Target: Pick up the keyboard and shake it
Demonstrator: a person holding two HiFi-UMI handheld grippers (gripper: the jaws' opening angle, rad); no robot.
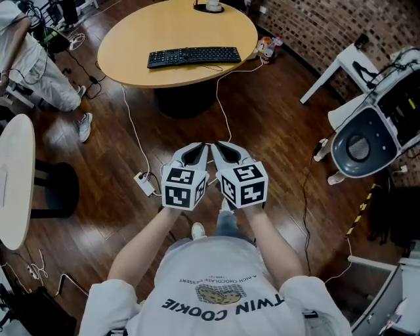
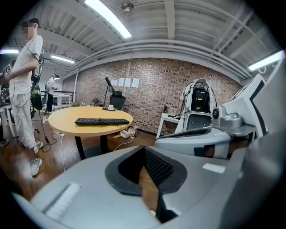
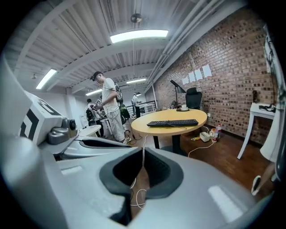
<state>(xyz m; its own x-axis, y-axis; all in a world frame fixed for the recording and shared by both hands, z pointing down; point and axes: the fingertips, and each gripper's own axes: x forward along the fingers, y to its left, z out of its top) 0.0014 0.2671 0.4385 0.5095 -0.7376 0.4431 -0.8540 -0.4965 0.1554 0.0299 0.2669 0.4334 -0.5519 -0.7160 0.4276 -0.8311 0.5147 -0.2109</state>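
Observation:
A black keyboard (image 1: 193, 56) lies flat on the round wooden table (image 1: 138, 29) at the far side of the room, its cable hanging off the front edge. It also shows as the keyboard (image 2: 102, 121) in the left gripper view and the keyboard (image 3: 172, 123) in the right gripper view. Both grippers are held side by side close to the person's chest, well short of the table. The left gripper (image 1: 199, 152) is shut and empty. The right gripper (image 1: 223, 150) is shut too, with nothing between its jaws.
A white cup (image 1: 213, 5) stands at the table's far edge. A power strip (image 1: 145, 184) and cables lie on the wood floor. A white machine (image 1: 367, 134) and white table (image 1: 348, 62) stand at the right. A person (image 1: 29, 62) stands at the left by another white table (image 1: 14, 177).

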